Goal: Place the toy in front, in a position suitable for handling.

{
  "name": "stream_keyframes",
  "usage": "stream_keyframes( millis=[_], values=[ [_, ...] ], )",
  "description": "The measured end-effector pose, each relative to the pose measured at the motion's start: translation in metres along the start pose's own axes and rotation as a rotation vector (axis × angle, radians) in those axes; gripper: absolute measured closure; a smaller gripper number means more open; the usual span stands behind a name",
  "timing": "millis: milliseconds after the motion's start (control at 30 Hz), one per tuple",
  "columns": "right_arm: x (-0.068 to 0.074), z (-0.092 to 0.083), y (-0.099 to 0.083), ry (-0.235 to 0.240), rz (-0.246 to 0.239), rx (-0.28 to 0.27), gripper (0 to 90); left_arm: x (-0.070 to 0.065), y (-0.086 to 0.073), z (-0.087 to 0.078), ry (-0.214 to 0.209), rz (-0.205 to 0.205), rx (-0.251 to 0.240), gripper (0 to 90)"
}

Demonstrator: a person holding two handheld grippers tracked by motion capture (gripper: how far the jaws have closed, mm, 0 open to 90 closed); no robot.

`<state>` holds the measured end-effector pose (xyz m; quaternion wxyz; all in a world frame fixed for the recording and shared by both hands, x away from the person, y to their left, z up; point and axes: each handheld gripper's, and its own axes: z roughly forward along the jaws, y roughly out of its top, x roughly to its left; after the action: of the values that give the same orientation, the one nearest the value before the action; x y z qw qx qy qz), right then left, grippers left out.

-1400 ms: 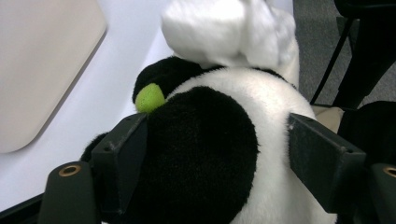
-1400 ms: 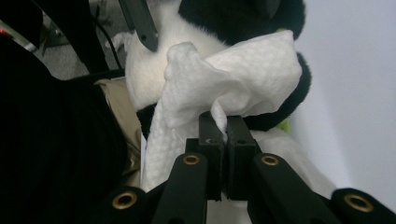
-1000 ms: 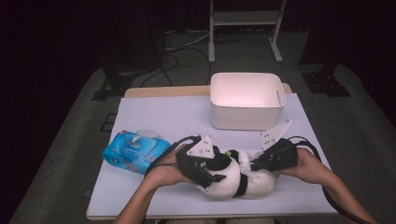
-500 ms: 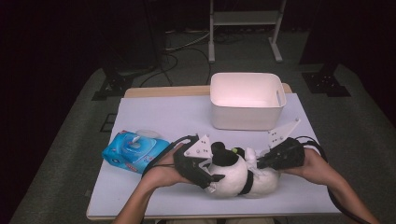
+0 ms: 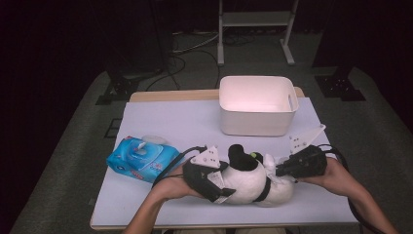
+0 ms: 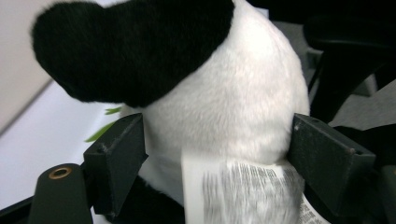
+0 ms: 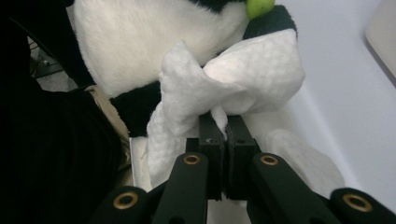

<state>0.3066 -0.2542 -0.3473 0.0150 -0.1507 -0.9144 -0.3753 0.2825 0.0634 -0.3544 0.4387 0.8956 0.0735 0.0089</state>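
Two handheld grippers work on a plush panda [image 5: 246, 178] lying on a white table [image 5: 170, 117], near its front edge. The left gripper [image 5: 207, 178] straddles the toy's white body: in the left gripper view one black pad sits at each side of the plush [image 6: 224, 102], spread wide, and its jaws have just been opening. Whether the pads press the fur cannot be told. A printed fabric label [image 6: 243, 191] hangs from the toy between these jaws, and a black plush limb rises above them.

The right gripper [image 5: 285, 169] is clenched on a white wet wipe [image 7: 224, 93]. Its two pads meet with a fold of the wipe pinched between them, and the rest of the wipe bunches just beyond the fingertips, pressed against the panda's [image 7: 154, 42] fur.

Beyond both grippers stands a white bin [image 5: 256, 105]. Left of the left gripper lies a blue pack of wipes [image 5: 141, 158].
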Motion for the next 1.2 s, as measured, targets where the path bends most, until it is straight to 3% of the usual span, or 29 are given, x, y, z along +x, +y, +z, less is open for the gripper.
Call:
stream_keyframes(
  millis=[33, 200, 367, 500, 633, 767, 900, 1000, 1200],
  values=[
    [0.0, -0.001, -0.001, -0.014, -0.001, -0.001, 87.0, -0.001, -0.002, 0.002, 0.012, 0.01, 0.016, 17.8],
    [0.0, -0.004, -0.006, -0.02, 0.011, -0.018, 87.0, 0.002, -0.005, 0.005, 0.022, 0.007, -0.036, 24.2],
    [0.0, -0.006, 0.0, 0.01, 0.003, -0.05, 87.0, 0.002, 0.001, 0.0, 0.056, 0.033, -0.062, 39.9],
    [-0.004, -0.012, 0.011, 0.042, -0.007, -0.099, 87.1, 0.001, 0.006, -0.003, 0.052, 0.047, -0.047, 41.0],
    [-0.006, -0.016, 0.024, 0.035, -0.024, -0.133, 87.0, 0.001, 0.006, -0.002, 0.048, 0.051, -0.045, 41.0],
    [-0.007, -0.012, 0.025, 0.031, -0.029, -0.113, 87.0, 0.002, 0.002, -0.002, 0.051, 0.049, -0.034, 40.8],
    [-0.01, -0.006, 0.014, 0.01, -0.017, -0.055, 86.9, 0.004, -0.002, -0.003, 0.058, 0.03, -0.044, 41.0],
    [-0.012, -0.006, 0.006, 0.023, 0.008, -0.066, 86.9, 0.004, -0.002, -0.002, 0.057, 0.025, -0.059, 41.5],
    [-0.009, -0.007, 0.01, 0.021, -0.024, -0.033, 86.9, 0.004, -0.001, -0.003, 0.043, 0.035, -0.067, 41.6]
  ],
)
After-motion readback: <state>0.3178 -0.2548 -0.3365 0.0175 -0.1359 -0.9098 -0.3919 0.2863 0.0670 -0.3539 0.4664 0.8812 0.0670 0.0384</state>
